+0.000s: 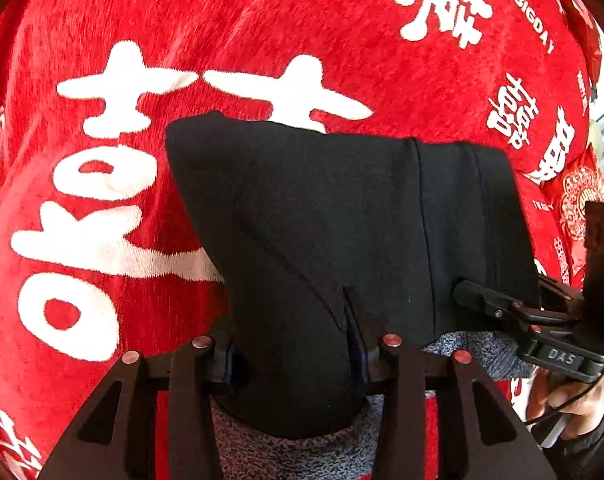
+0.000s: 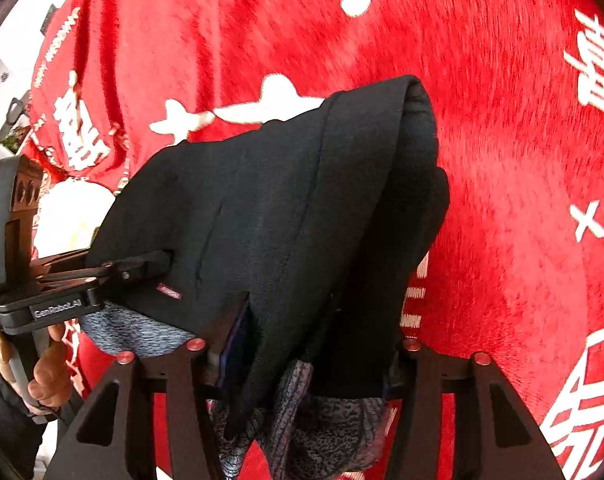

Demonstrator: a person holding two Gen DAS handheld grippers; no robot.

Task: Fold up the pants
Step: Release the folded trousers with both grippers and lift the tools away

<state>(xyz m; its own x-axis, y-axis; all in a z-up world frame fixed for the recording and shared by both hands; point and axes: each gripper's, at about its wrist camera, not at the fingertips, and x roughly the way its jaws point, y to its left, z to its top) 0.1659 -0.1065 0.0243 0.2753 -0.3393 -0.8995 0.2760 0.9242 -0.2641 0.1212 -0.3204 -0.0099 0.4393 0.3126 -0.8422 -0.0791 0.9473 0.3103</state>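
Observation:
The black pants (image 1: 341, 216) with a grey speckled lining hang folded between both grippers, lifted above the red blanket (image 1: 262, 20). My left gripper (image 1: 296, 356) is shut on one edge of the pants; its fingertips are hidden by the cloth. My right gripper (image 2: 302, 352) is shut on the other edge of the pants (image 2: 286, 208). In the left wrist view the right gripper (image 1: 481, 300) shows at the right, pinching the cloth. In the right wrist view the left gripper (image 2: 146, 266) shows at the left, pinching the cloth too.
The red plush blanket (image 2: 501, 160) with white characters covers the whole surface below. A hand (image 1: 569, 400) holds the right gripper's handle. A white round object (image 2: 70, 212) lies at the blanket's left edge.

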